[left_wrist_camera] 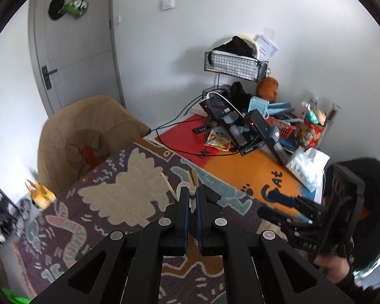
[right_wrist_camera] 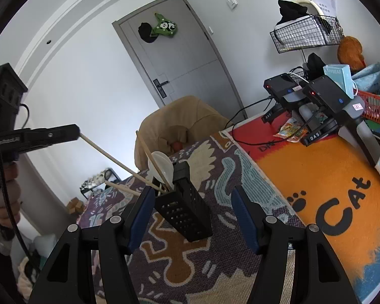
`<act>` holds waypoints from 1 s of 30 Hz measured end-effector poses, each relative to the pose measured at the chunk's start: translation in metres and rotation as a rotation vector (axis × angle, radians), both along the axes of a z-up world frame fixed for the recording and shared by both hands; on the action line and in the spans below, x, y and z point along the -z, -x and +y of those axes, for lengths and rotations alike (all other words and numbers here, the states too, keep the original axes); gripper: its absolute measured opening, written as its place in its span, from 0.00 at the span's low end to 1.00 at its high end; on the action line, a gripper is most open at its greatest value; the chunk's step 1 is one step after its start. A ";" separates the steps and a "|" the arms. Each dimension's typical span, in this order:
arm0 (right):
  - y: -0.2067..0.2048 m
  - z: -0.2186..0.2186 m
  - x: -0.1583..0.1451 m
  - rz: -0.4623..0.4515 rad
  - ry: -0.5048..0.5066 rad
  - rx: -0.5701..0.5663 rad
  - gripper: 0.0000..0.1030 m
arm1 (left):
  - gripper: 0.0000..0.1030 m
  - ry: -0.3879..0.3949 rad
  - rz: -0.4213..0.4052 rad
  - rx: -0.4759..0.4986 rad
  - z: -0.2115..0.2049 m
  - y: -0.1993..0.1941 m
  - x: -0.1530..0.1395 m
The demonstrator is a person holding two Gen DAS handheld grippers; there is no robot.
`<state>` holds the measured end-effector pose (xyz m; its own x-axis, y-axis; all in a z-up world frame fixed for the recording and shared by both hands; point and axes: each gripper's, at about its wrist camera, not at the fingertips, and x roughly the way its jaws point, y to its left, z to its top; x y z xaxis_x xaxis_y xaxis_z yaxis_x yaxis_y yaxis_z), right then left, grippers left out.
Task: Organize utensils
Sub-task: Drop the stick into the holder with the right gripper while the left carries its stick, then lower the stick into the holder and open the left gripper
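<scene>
A black perforated utensil holder [right_wrist_camera: 187, 207] stands on the patterned rug, between the fingers of my open right gripper [right_wrist_camera: 192, 195]; whether a finger touches it I cannot tell. In it lean a white spoon [right_wrist_camera: 160, 166] and several wooden chopsticks [right_wrist_camera: 149, 155]. My left gripper [right_wrist_camera: 71, 130] is shut on the top end of one wooden chopstick [right_wrist_camera: 109, 155], whose lower end is in the holder. In the left wrist view the left gripper [left_wrist_camera: 192, 193] pinches that chopstick's tip [left_wrist_camera: 193, 193], with the spoon [left_wrist_camera: 183, 186] and the other chopsticks [left_wrist_camera: 193, 177] just beyond.
A patterned rug [right_wrist_camera: 215, 177] and an orange cat mat [right_wrist_camera: 316, 177] cover the table. At the back right lie spare grippers [right_wrist_camera: 316, 96], a red basket [right_wrist_camera: 375, 109], a wire rack [right_wrist_camera: 306, 33] and clutter. A tan chair [right_wrist_camera: 179, 121] stands behind the table.
</scene>
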<state>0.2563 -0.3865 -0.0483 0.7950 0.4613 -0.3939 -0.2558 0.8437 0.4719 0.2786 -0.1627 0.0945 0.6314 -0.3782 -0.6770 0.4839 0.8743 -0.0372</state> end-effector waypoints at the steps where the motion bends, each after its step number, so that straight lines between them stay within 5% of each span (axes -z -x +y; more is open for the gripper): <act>1: 0.001 0.001 0.000 0.001 0.000 -0.001 0.61 | 0.05 0.016 0.009 -0.006 0.001 -0.002 0.003; 12: 0.001 0.004 0.006 0.020 -0.004 -0.007 0.61 | 0.05 0.075 0.032 -0.020 0.000 -0.009 0.024; 28: 0.005 0.001 0.012 0.045 0.013 0.006 0.61 | 0.06 0.025 0.046 -0.015 -0.026 -0.023 0.057; 29: 0.006 0.002 0.012 0.045 0.014 0.003 0.62 | 0.14 0.030 0.059 -0.028 -0.023 -0.024 0.058; 30: 0.006 0.004 0.011 0.044 0.015 0.001 0.65 | 0.34 0.052 0.067 -0.032 -0.019 -0.024 0.058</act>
<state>0.2503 -0.3829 -0.0595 0.7774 0.4542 -0.4350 -0.2344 0.8511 0.4698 0.3024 -0.1816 0.0361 0.5980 -0.3944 -0.6978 0.4507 0.8853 -0.1141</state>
